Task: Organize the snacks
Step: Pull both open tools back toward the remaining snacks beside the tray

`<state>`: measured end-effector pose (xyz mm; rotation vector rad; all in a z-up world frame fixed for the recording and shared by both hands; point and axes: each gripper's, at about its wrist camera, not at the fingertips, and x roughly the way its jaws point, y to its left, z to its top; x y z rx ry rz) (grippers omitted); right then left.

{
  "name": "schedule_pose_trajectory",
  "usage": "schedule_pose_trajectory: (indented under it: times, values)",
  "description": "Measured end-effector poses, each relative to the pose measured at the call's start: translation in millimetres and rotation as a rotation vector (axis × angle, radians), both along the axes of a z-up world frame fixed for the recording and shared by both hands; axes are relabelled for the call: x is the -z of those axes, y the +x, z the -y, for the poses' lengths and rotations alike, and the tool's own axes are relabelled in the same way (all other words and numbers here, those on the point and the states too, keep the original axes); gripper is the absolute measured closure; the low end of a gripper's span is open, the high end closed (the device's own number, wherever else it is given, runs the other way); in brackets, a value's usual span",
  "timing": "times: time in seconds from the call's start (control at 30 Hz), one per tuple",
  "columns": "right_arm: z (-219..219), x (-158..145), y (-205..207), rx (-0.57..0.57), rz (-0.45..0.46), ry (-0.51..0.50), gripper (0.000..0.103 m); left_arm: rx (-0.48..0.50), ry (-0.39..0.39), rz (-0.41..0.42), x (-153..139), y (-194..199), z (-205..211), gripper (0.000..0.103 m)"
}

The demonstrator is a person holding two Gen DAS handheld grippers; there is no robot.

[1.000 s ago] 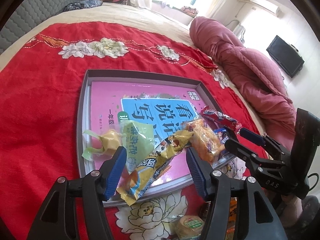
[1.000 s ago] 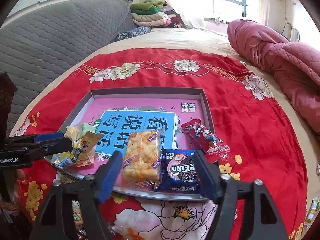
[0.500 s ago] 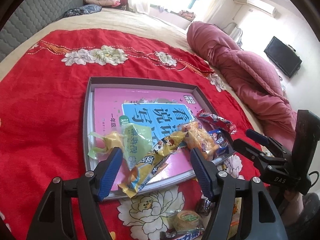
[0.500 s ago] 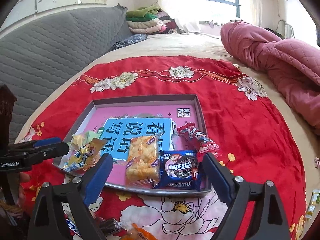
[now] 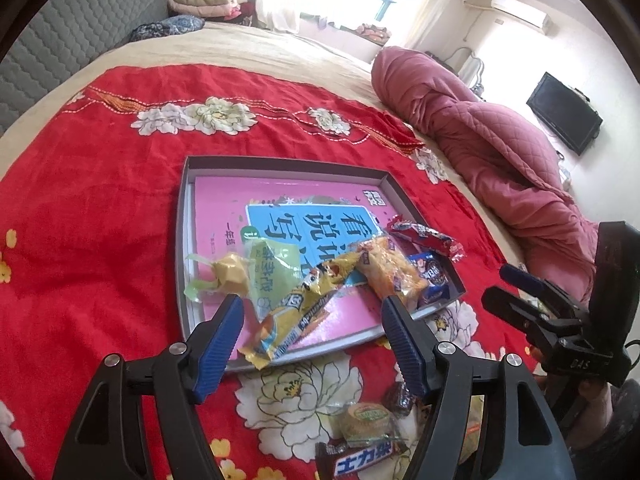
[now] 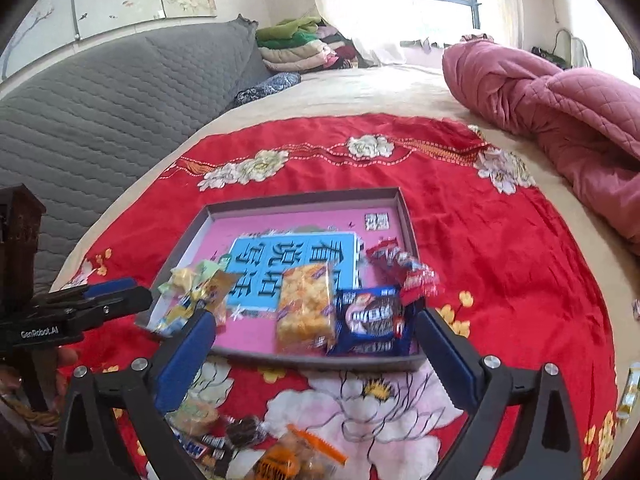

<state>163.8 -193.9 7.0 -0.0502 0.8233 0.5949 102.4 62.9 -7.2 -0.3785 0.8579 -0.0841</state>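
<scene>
Both grippers hung spread and empty, the right gripper having just widened, the left gripper steady. Snack packets lay at the grey tray's six-o'clock edge; loose snacks remained on the red blanket.

Both wrist cams look obliquely down, near, sharing tray.

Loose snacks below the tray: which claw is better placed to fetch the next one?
Left, probably. The round green snack and bar lie just under the open left claw. The right claw, also open, is equally empty.
</scene>
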Motion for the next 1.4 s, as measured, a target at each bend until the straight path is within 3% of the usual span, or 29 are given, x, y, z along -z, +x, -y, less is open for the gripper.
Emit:
schedule_pose_trajectory:
  times: [0.73, 1.4]
  values:
    - [21.3, 13.8, -51.4, -0.024, -0.056, -0.099, 0.002, 0.035, 0.029, -0.027, -5.0, -22.1, 23.7, 0.030]
    - [8.5, 47.4, -63.9, -0.038, -0.173, -0.173, 0.002, 0.108, 0.024, -0.150, 20.9, -35.3, 46.3, 0.030]
